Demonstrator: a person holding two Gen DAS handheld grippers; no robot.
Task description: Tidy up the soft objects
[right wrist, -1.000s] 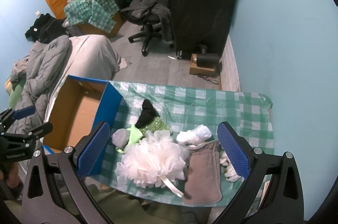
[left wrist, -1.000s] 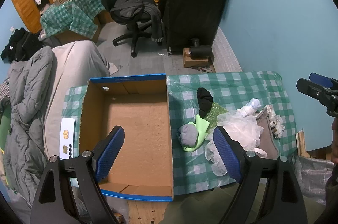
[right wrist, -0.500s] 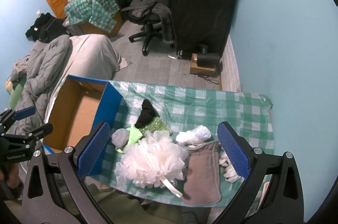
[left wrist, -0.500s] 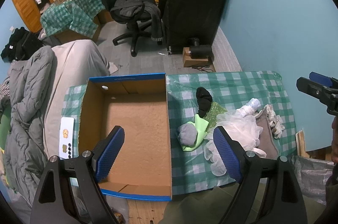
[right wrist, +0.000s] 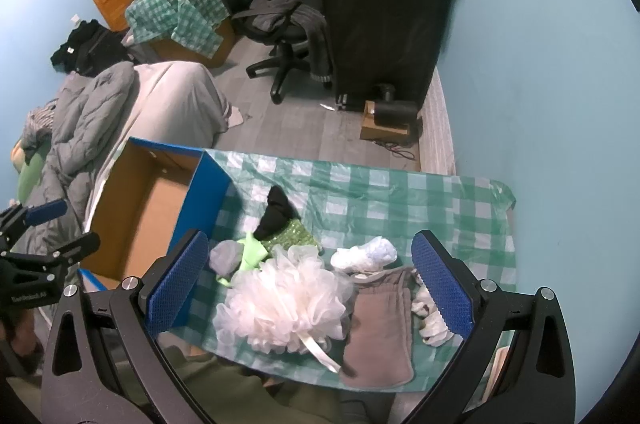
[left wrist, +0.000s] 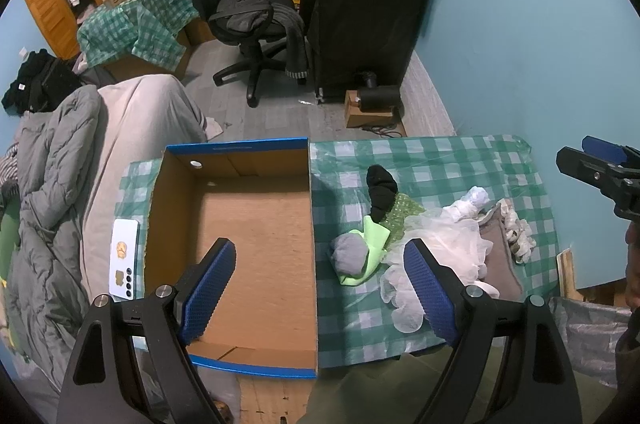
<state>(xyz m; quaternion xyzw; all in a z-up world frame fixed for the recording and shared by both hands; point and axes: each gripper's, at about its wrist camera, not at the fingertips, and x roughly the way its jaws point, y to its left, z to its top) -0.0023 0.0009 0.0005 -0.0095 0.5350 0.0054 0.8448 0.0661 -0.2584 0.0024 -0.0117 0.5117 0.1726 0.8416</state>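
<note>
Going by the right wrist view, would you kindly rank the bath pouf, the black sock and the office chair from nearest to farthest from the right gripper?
1. The bath pouf, on the tablecloth between the open jaws of the right gripper.
2. The black sock, farther back on the tablecloth, slightly left.
3. The office chair, on the floor well beyond the table.

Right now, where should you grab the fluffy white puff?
Probably pinch the bath puff around its fluffy middle, coming straight down from above with the right hand-held gripper. It sits uncovered, and its loose ribbon is thin and flat.
</note>
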